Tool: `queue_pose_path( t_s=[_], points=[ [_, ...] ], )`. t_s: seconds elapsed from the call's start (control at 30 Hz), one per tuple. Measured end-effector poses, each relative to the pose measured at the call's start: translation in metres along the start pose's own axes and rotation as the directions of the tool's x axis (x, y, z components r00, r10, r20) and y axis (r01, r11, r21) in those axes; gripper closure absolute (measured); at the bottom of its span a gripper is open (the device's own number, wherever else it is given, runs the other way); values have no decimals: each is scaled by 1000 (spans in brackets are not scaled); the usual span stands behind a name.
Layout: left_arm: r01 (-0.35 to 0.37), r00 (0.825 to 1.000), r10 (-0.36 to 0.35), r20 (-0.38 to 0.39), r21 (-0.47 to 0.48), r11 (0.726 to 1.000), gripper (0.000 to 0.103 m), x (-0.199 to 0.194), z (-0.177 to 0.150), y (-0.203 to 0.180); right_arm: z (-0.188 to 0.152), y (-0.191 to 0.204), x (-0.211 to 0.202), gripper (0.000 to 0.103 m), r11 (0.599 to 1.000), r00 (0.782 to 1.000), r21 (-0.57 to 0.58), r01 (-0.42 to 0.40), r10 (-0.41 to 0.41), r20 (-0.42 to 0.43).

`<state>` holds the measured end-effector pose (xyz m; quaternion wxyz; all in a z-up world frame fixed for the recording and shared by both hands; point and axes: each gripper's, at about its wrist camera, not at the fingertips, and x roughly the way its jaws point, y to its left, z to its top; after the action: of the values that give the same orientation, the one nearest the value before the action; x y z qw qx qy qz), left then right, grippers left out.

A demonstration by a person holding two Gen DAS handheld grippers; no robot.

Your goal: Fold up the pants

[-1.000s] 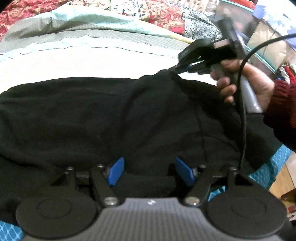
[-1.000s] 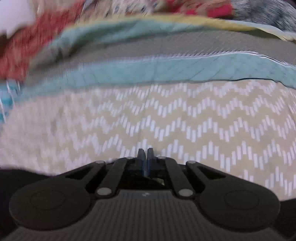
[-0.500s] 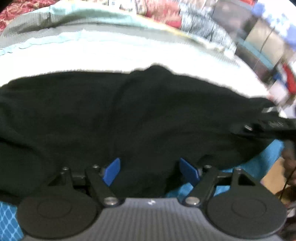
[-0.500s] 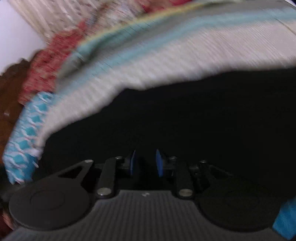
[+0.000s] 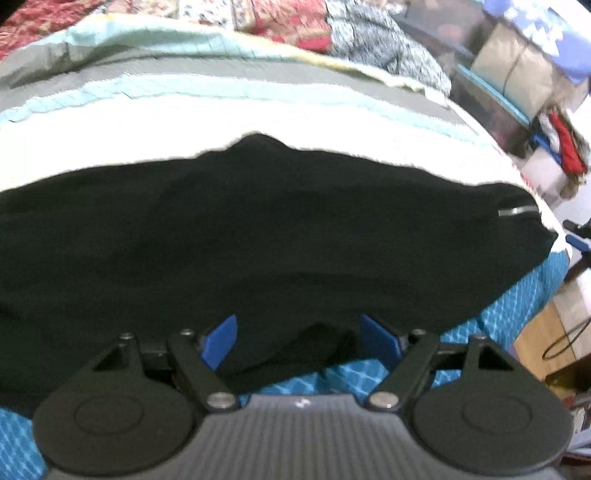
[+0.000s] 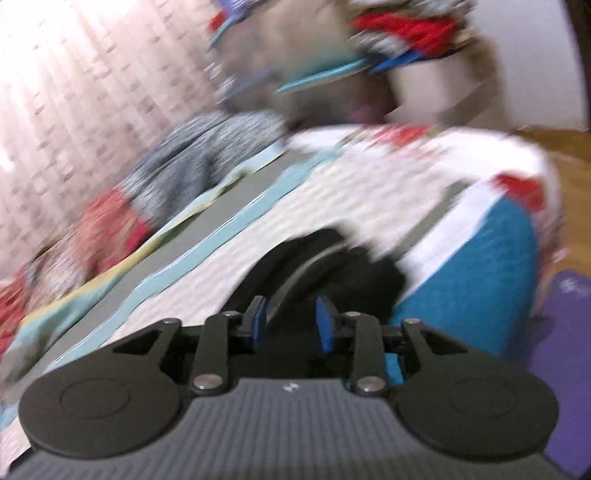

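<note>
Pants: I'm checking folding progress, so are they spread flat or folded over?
Cannot tell for sure. The black pants lie as one broad dark mass across the bed; no fold edge shows clearly.

Bed (image 5: pixel 258 122) spread with a pale cream cover banded in grey and light teal stripes; bright blue diamond-patterned sheet (image 5: pixel 517 302) along the near edge. Heap of red floral and blue-grey patterned quilts (image 5: pixel 332 33) piled at the far side. Pale patterned curtain (image 6: pixel 92 74), brightly backlit, behind the bed in the right wrist view. Stacked boxes and bundled red, blue and white cloth (image 5: pixel 554 140) beside the bed, blurred. Wooden floor (image 5: pixel 535 343), warm brown, at right. Purple mat (image 6: pixel 565 350) on the floor near the bed corner.
</note>
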<state>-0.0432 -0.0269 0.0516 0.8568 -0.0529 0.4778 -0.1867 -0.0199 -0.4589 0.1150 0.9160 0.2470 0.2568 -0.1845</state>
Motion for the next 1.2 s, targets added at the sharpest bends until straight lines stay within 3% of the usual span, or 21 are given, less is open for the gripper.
queue_pose_path(
  t_s=[0.07, 0.13, 0.23, 0.27, 0.3, 0.37, 0.43, 0.5, 0.57, 0.7, 0.83, 0.97, 1.0, 1.03, 1.1, 1.2],
  points=[
    [-3, 1000, 3, -24, 5, 1000, 26, 8, 1, -7, 6, -9, 14, 67, 998, 998, -15, 59, -59, 5],
    [-7, 999, 7, -34, 11, 1000, 26, 14, 3, -14, 9, -10, 27, 57, 995, 996, -45, 91, -91, 2],
    [-18, 999, 19, -48, 21, 1000, 25, 20, 4, -21, 1, -2, 45, 57, 990, 995, -105, 94, -96, -15],
    [-24, 998, 25, -53, 26, 999, 23, 23, 4, -23, 2, -3, 48, 60, 989, 995, -121, 90, -94, -29],
    [-29, 998, 31, -58, 30, 999, 22, 26, 5, -24, 1, -2, 56, 82, 987, 994, -138, 83, -92, -54],
    [-43, 997, 45, -69, 35, 998, 22, 31, 4, -27, -3, -2, 48, 89, 974, 989, -191, 119, -133, -58],
    [-54, 996, 57, -75, 45, 998, 21, 34, 3, -29, -3, -5, 41, 91, 958, 984, -233, 171, -177, -8],
    [-60, 995, 65, -77, 57, 997, 20, 35, 1, -31, -4, -18, 48, 91, 953, 973, -203, 225, -230, 1],
    [-67, 994, 73, -80, 72, 995, 17, 37, 1, -34, -7, -34, 57, 90, 967, 973, -134, 219, -226, -45],
    [-67, 994, 73, -81, 74, 995, 17, 34, 1, -37, -5, -19, 48, 74, 949, 972, -210, 235, -235, 21],
    [-44, 997, 48, -62, 58, 997, 16, 20, -1, -35, -2, -15, 18, 71, 957, 968, -161, 241, -225, 111],
    [-41, 999, 42, -27, 49, 998, 16, 4, -2, -32, -13, 2, -6, 71, 987, 996, -147, 62, -53, 67],
    [-44, 999, 45, -20, 44, 998, 16, 1, -2, -30, -28, 19, -11, 71, 984, 999, -172, -46, 46, -1],
    [-52, 998, 53, -16, 34, 998, 16, -2, -2, -26, -28, 19, -11, 71, 984, 999, -172, -46, 46, -1],
    [-69, 998, 69, -10, 1, 998, 16, -5, -3, -18, -45, 39, -12, 71, 968, 986, -197, -153, 137, -93],
    [-84, 996, 84, -4, -44, 995, 17, -8, -7, -5, -71, 66, -9, 71, 940, 945, -193, -282, 237, -224]
  ],
)
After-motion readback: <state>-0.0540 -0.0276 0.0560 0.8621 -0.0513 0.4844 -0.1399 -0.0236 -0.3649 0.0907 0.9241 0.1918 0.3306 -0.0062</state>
